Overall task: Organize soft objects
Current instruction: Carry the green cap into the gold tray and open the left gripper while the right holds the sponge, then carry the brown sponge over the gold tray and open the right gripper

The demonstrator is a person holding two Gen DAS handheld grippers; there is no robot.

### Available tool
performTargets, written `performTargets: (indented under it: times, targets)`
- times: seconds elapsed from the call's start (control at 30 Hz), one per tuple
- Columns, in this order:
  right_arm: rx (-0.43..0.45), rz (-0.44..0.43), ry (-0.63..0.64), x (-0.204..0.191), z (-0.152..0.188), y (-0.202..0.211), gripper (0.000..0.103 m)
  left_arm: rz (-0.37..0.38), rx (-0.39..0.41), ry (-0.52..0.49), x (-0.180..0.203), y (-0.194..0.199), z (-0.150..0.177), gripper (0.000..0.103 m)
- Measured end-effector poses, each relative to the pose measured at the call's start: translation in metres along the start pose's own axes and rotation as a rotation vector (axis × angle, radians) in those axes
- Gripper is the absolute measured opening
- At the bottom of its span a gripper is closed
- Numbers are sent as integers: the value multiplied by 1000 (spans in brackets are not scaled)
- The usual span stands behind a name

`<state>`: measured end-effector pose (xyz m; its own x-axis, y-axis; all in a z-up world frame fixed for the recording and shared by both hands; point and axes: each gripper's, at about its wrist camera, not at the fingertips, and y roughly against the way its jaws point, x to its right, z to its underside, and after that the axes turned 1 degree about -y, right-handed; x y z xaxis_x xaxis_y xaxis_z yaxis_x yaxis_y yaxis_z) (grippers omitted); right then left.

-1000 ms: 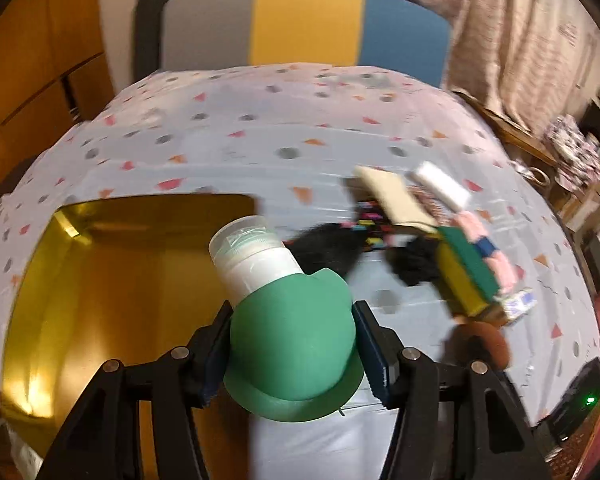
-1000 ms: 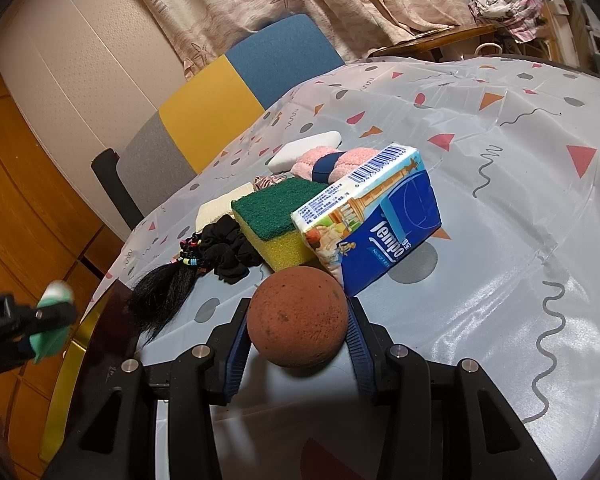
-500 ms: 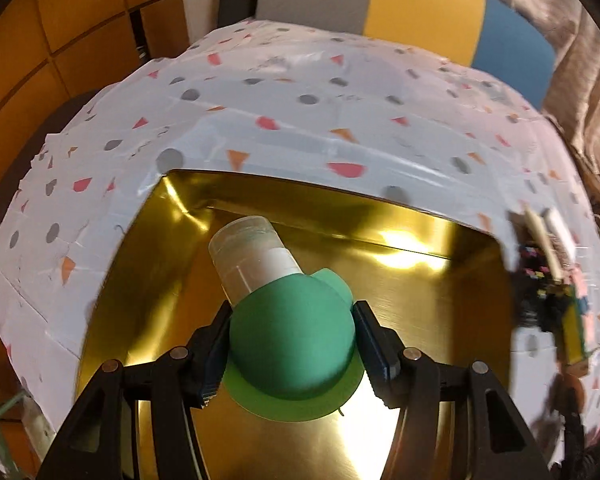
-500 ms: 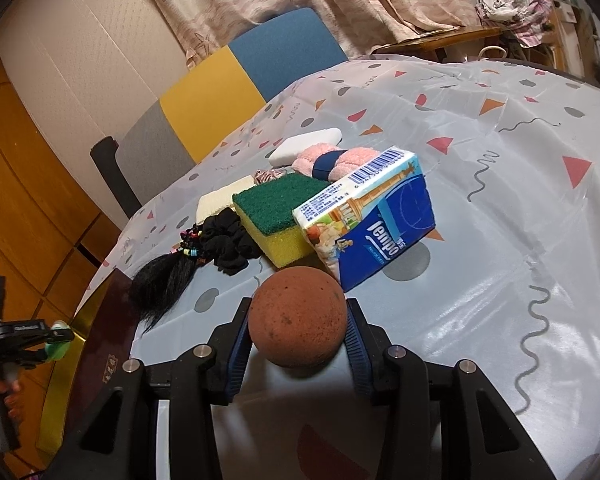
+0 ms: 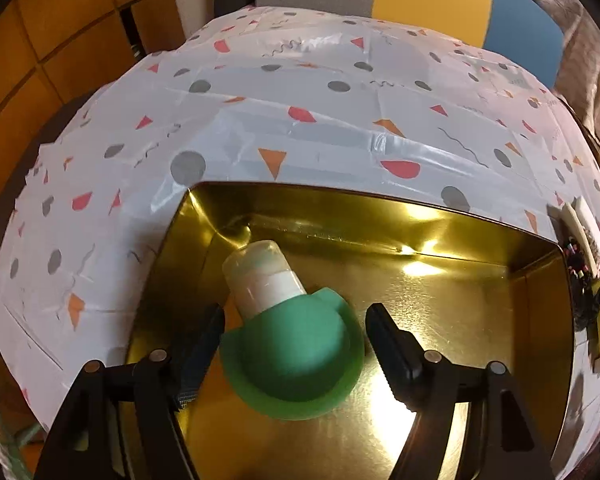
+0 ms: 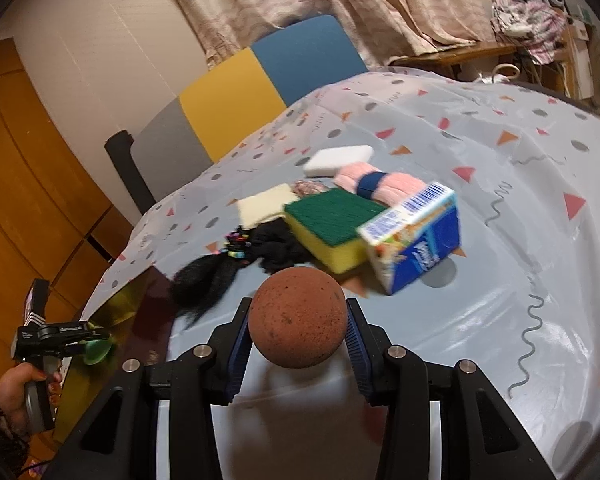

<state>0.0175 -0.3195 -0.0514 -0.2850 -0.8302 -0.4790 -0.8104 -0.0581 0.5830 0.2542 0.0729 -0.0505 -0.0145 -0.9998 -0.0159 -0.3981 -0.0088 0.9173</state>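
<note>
Lower centre: your right fingers squeeze the soft, light ball across its middle; your left fingers, just spreading wide, free the green-based bottle.

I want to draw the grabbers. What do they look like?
Both grippers, left and right, are black plastic with silver screws and two fingers lined with ridged blue pads. The left one has white lettering on its side and a grey handle.

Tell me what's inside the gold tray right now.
Only the green-capped bottle shows in the gold tray, lying between the left gripper's open jaws, which have just been opening. The tray's near part is hidden behind the gripper.
</note>
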Motion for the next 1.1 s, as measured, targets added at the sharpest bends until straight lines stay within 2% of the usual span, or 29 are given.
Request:
performTargets:
  times: [0.17, 0.27, 0.33, 0.47, 0.7, 0.9, 1.1]
  targets:
    - [19, -26, 54, -38, -1, 11, 44, 120, 45, 29, -15, 23, 7, 74]
    - [13, -63, 92, -66, -2, 12, 44, 203, 120, 76, -31, 48, 22, 74]
    - [-4, -93, 120, -88, -1, 10, 44, 223, 173, 93, -37, 65, 33, 74]
    - [-59, -173, 201, -140, 7, -3, 44, 232, 253, 105, -46, 85, 59, 74]
    - [-197, -265, 318, -225, 30, -49, 44, 262, 299, 131, -62, 96, 92, 74]
    - [-268, -270, 406, -275, 49, -92, 44, 261, 270, 187, -84, 87, 106, 74]
    - [-302, -204, 448, -295, 51, -129, 45, 255, 255, 240, -100, 82, 120, 74]
